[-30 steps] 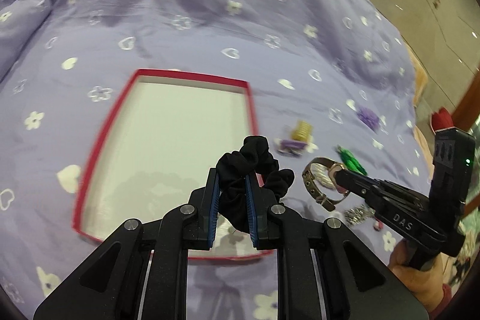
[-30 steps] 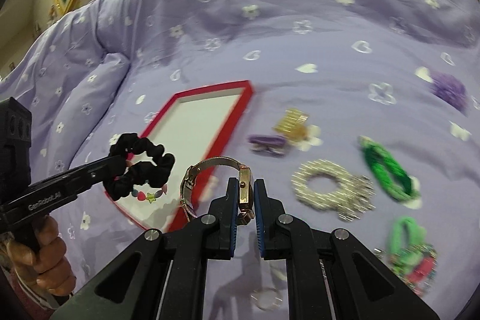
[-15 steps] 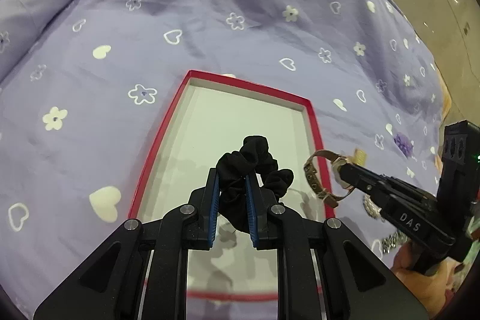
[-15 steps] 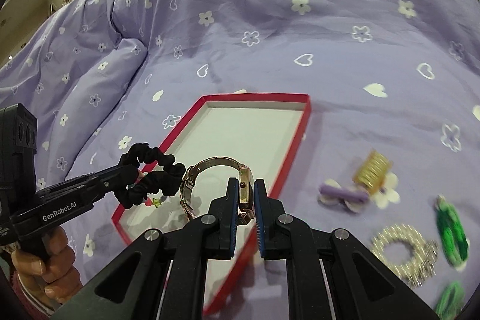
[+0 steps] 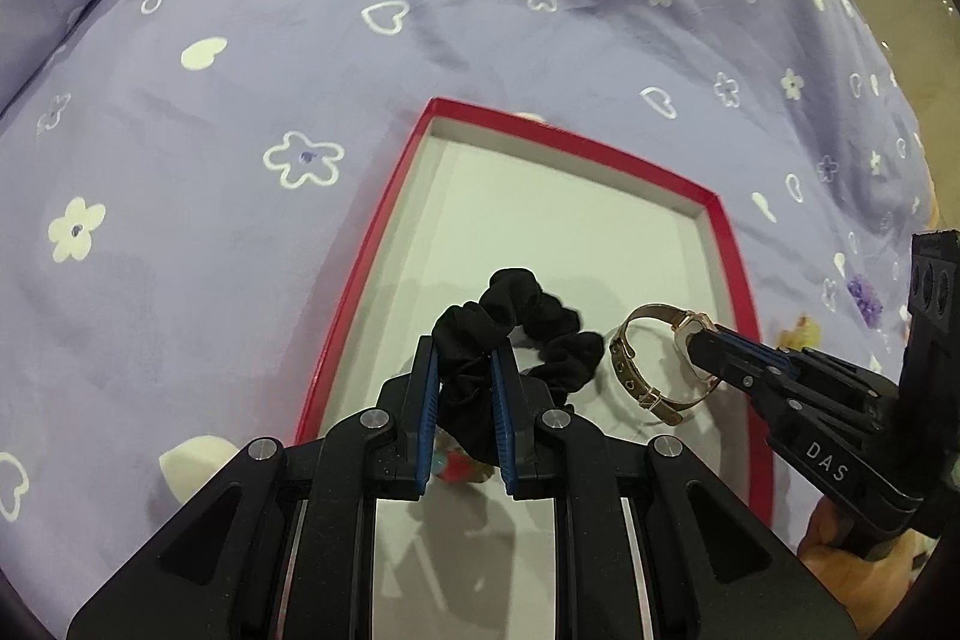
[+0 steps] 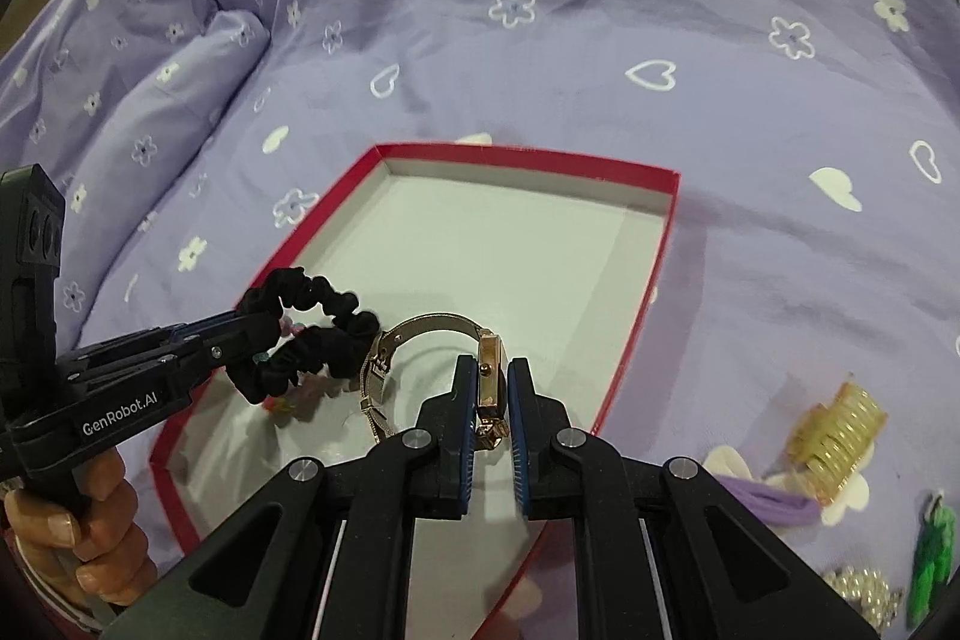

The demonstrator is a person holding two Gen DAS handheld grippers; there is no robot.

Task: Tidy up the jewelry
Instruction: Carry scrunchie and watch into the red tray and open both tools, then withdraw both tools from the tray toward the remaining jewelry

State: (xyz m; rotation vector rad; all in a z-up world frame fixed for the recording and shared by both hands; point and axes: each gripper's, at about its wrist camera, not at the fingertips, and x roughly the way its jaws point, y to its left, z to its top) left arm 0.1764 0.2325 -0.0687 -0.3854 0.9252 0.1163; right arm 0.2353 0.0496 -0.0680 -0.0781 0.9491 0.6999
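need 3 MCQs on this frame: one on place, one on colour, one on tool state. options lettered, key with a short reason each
1. Where are the black scrunchie and the gold watch?
A. lying on the purple bedspread
B. held over the red-rimmed box
C. on the floor

2. What colour is the rim of the box?
A. red
B. green
C. black

3. What state is the right tool in?
A. wide open with nothing in it
B. shut on the scrunchie
C. shut on the watch

Key:
1 B: both items hang from the tools with the box's white floor behind them.
2 A: the edge all round the white floor is red.
3 C: its blue pads pinch the watch case, while the left tool is the one clamping the scrunchie.
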